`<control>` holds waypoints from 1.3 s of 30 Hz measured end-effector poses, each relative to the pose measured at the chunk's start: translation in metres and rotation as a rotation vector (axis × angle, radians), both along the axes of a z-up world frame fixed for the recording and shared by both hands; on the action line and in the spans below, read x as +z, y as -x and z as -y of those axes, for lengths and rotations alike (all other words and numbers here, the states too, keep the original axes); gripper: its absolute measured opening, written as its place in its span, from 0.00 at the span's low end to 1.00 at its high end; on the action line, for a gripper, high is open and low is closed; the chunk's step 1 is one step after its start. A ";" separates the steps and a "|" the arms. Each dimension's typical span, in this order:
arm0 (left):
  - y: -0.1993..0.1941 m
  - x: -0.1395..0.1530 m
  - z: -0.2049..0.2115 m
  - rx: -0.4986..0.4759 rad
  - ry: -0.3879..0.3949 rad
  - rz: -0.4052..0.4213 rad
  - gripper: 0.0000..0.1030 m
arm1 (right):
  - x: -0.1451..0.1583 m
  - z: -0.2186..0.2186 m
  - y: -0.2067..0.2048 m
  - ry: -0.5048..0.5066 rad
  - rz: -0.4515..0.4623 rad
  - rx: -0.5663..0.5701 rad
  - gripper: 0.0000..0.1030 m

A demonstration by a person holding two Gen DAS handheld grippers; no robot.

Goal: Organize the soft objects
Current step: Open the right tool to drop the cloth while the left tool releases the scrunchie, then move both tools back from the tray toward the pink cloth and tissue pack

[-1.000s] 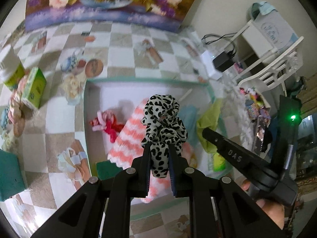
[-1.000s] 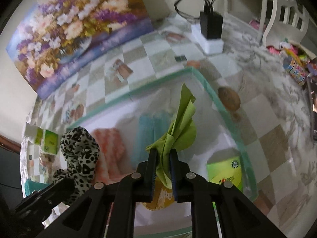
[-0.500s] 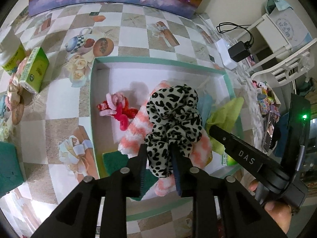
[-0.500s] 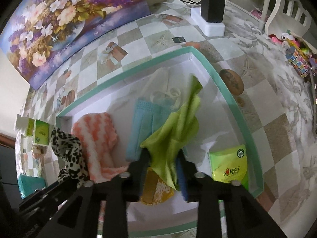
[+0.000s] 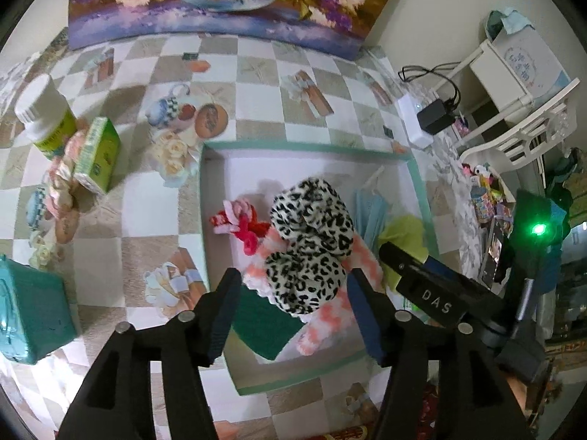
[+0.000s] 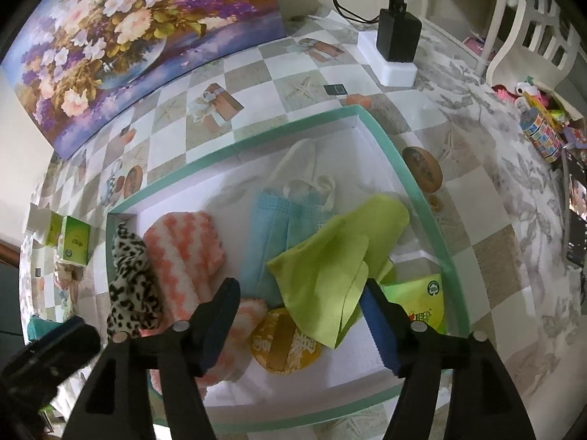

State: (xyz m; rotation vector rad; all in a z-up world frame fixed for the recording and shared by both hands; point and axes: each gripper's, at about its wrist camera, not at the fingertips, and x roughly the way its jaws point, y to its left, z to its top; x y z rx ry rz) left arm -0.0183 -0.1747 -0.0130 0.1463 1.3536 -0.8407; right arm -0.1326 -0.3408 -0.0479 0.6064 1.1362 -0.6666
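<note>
1. While I hold both grippers over one green-rimmed box [image 5: 418, 179], my left gripper [image 5: 293, 315] has just been opening; its fingers stand apart, clear of one leopard-print scrunchie [image 5: 312, 242] lying on one orange-striped cloth [image 6: 183, 245].
2. My right gripper [image 6: 299, 321] has likewise just been opening, one lime-green cloth [image 6: 330, 256] loose between its fingers on one blue mask [image 6: 271, 216].

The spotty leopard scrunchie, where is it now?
The leopard scrunchie lies in the green-rimmed box, on the pink striped cloth, right of the red scrunchie. It sits between the open left gripper fingers, unpinched.
</note>
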 end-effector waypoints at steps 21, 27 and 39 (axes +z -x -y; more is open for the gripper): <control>-0.077 0.005 -0.080 0.297 -0.114 0.140 0.94 | 0.016 -0.011 -0.006 0.133 -0.042 -0.026 1.00; -0.097 0.004 -0.102 0.360 -0.114 0.114 0.94 | 0.033 -0.034 -0.023 0.168 0.002 0.036 1.00; -0.128 0.007 -0.148 0.436 -0.196 0.159 0.94 | 0.045 -0.102 -0.069 0.230 0.020 0.238 1.00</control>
